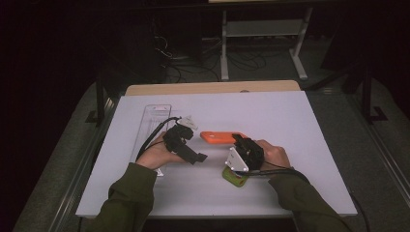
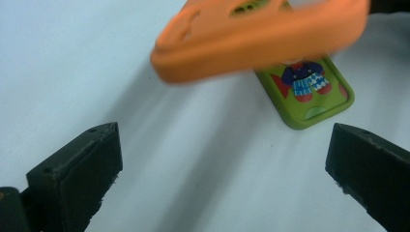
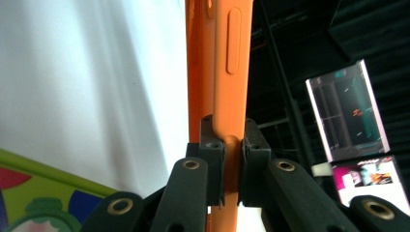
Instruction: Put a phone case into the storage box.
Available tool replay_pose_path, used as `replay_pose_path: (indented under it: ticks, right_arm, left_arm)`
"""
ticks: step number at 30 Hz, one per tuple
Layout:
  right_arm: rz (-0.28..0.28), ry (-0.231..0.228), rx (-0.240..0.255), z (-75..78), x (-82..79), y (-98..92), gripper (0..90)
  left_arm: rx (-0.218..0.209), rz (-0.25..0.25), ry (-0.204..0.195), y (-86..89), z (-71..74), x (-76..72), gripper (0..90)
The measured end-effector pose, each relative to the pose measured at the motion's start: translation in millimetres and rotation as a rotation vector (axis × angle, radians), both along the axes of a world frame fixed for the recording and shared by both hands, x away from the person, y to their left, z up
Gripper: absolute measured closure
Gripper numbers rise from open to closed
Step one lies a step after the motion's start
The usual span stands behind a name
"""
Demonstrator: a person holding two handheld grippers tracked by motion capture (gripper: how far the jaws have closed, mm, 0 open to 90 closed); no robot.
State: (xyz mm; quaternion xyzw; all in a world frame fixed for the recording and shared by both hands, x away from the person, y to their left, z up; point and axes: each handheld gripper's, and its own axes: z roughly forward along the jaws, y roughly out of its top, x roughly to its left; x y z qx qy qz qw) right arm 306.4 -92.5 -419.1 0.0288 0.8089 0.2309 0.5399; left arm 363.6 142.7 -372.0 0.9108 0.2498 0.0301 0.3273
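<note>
An orange phone case hangs over the middle of the white table, held by one end in my right gripper. In the right gripper view the pads pinch the edge of the orange case, so this gripper is shut on it. A green phone case with a cartoon print lies flat on the table under my right hand; the same green case lies beneath the lifted orange case in the left gripper view. My left gripper rests to the left, open, its jaws wide apart with nothing between them.
A clear plastic tray lies on the white table at the left, behind my left hand. A wooden board edge shows at the table's far side. Dark floor, cables and a metal frame lie beyond.
</note>
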Motion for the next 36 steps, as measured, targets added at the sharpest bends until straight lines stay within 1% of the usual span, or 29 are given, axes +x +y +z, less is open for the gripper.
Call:
replay_pose_path:
  ticks: [1, 2, 3, 4, 5, 6, 7, 8, 9, 10, 11, 13, 14, 15, 16, 18, 22, 23, 24, 25, 28, 30, 33, 35, 36]
  right_arm:
    - [-0.006, 0.024, 0.022, 0.6, 0.4, -0.9, 82.1]
    - [-0.004, 0.027, 0.033, 2.7, 1.8, -2.2, 82.1]
    - [-0.018, 0.056, 0.07, 3.2, 1.4, -2.3, 82.1]
    - [-0.019, 0.06, 0.078, 4.2, 2.2, -3.1, 82.1]
    - [-0.024, 0.069, 0.101, 5.1, 3.2, -3.8, 82.1]
    - [-0.025, 0.106, 0.118, 6.5, 3.2, -4.6, 82.1]
    - [-0.037, 0.124, 0.158, 6.6, 3.0, -4.4, 82.1]
    - [-0.04, 0.139, 0.176, 7.0, 3.6, -4.7, 82.1]
    - [-0.045, 0.154, 0.189, 7.8, 4.2, -5.3, 82.1]
    - [-0.049, 0.163, 0.206, 8.3, 5.1, -5.9, 82.1]
    - [-0.052, 0.184, 0.221, 9.2, 6.3, -6.8, 82.1]
    - [-0.057, 0.215, 0.243, 10.1, 8.5, -8.0, 82.1]
    - [-0.059, 0.227, 0.251, 10.8, 9.5, -8.7, 82.1]
    - [-0.061, 0.24, 0.258, 11.4, 10.5, -9.3, 82.1]
    - [-0.067, 0.265, 0.276, 12.3, 11.3, -9.9, 82.1]
    - [-0.073, 0.289, 0.306, 14.0, 13.4, -11.4, 82.1]
    - [-0.094, 0.364, 0.383, 16.0, 16.4, -13.0, 82.1]
    - [-0.107, 0.387, 0.416, 16.2, 16.5, -13.0, 82.1]
    - [-0.104, 0.398, 0.427, 16.9, 18.3, -14.4, 82.1]
    - [-0.113, 0.419, 0.45, 17.4, 18.6, -14.9, 82.1]
    - [-0.119, 0.458, 0.495, 19.1, 20.9, -17.3, 82.2]
    - [-0.113, 0.469, 0.509, 20.1, 23.5, -19.9, 82.2]
    - [-0.136, 0.524, 0.572, 21.8, 24.1, -21.2, 82.2]
    - [-0.134, 0.55, 0.586, 22.5, 25.7, -23.9, 82.1]
    - [-0.137, 0.563, 0.607, 22.8, 26.5, -24.5, 82.1]
  left_arm:
    - [-0.008, 0.013, 0.003, -0.5, -0.3, -0.6, 0.0]
    - [-0.023, 0.027, -0.003, -1.4, -0.9, -0.9, 0.0]
    - [-0.007, 0.015, -0.008, -0.3, -0.1, 0.3, 0.0]
    - [-0.009, 0.025, -0.009, -0.6, 0.0, -0.2, 0.0]
    - [-0.008, 0.03, -0.011, -0.6, 0.1, -0.3, 0.0]
    - [-0.01, 0.032, -0.007, -0.6, 0.2, -0.4, 0.0]
    - [-0.01, 0.033, -0.004, -0.5, 0.5, -0.4, 0.0]
    - [-0.009, 0.032, -0.008, -0.3, 0.4, 0.0, 0.0]
    - [0.002, 0.021, -0.015, 0.3, 0.7, 0.9, 0.0]
    - [0.002, 0.018, -0.023, 0.3, 0.6, 1.1, 0.0]
    - [0.0, 0.023, -0.023, 0.0, 0.5, 0.6, 0.0]
    - [0.012, 0.019, -0.021, 0.9, 1.3, 0.7, 0.0]
    - [0.027, 0.006, -0.03, 1.7, 2.0, 1.6, 0.0]
    - [0.02, 0.007, -0.031, 1.5, 1.7, 1.7, 0.0]
    - [0.021, 0.011, -0.03, 1.6, 1.9, 1.6, 0.0]
    - [0.021, 0.01, -0.033, 1.7, 1.9, 1.7, 0.0]
    - [0.013, 0.016, -0.032, 1.6, 1.4, 1.5, 0.0]
    - [0.009, 0.024, -0.026, 1.5, 1.3, 1.1, 0.0]
    - [0.005, 0.026, -0.025, 1.5, 1.2, 1.0, 0.0]
    - [0.006, 0.026, -0.026, 1.6, 1.3, 1.1, 0.0]
    - [0.007, 0.023, -0.026, 1.9, 1.5, 1.4, 0.0]
    - [0.005, 0.024, -0.021, 1.7, 1.1, 1.2, 0.0]
    - [0.012, 0.023, -0.019, 1.3, 0.9, 1.2, 0.0]
    - [0.009, 0.026, -0.02, 1.1, 0.8, 1.1, 0.0]
    - [0.008, 0.026, -0.02, 1.1, 0.7, 1.4, 0.0]
